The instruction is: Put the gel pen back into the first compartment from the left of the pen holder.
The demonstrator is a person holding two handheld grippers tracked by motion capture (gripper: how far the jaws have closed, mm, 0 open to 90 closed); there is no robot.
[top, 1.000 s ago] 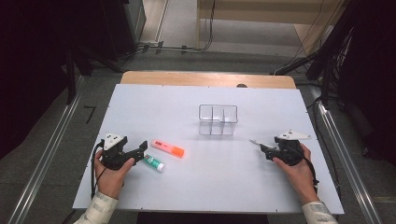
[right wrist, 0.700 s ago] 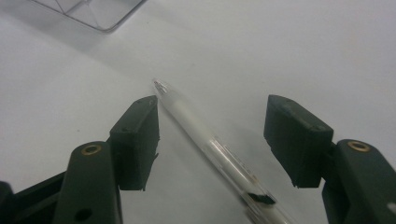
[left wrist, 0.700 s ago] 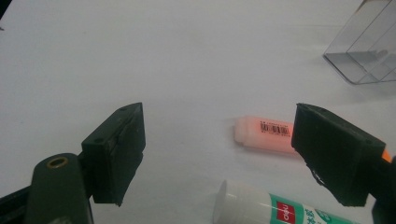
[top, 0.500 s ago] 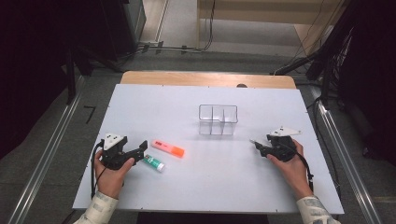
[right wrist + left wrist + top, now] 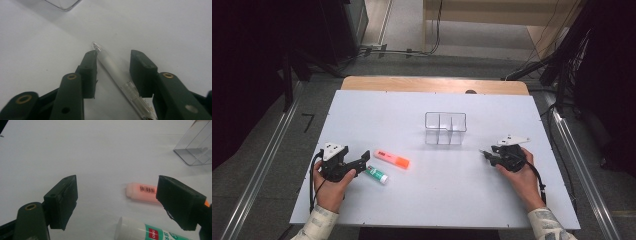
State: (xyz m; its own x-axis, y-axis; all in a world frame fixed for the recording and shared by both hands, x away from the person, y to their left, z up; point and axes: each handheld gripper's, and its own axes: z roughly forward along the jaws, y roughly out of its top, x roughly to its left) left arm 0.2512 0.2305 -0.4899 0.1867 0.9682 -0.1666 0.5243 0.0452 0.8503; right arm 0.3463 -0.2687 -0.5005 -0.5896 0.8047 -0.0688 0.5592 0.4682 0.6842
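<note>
My left gripper [image 5: 363, 159] rests on the white table at the front left, open wide, with nothing between its jaws [image 5: 117, 200]. Just ahead of it lie an orange highlighter [image 5: 392, 159] [image 5: 141, 191] and a white and green glue stick [image 5: 376, 174] [image 5: 140, 231]. At the front right, my right gripper [image 5: 484, 154] [image 5: 113, 65] is open, its jaws standing either side of a clear pen [image 5: 117, 77] that lies on the table. The pen runs close along the left jaw, with a gap to the other. A clear divided organizer [image 5: 445, 128] stands mid-table.
The white tabletop [image 5: 412, 210] spreads wide around both hands. A wooden strip [image 5: 432, 85] borders its far edge. Metal rails run along both sides, and cables lie on the floor beyond. A corner of the clear organizer [image 5: 197, 150] sits at the left gripper view's upper right.
My right gripper has slid forward and left, so the clear pen now lies between its jaws. The left gripper, highlighter and glue stick have stayed put.
</note>
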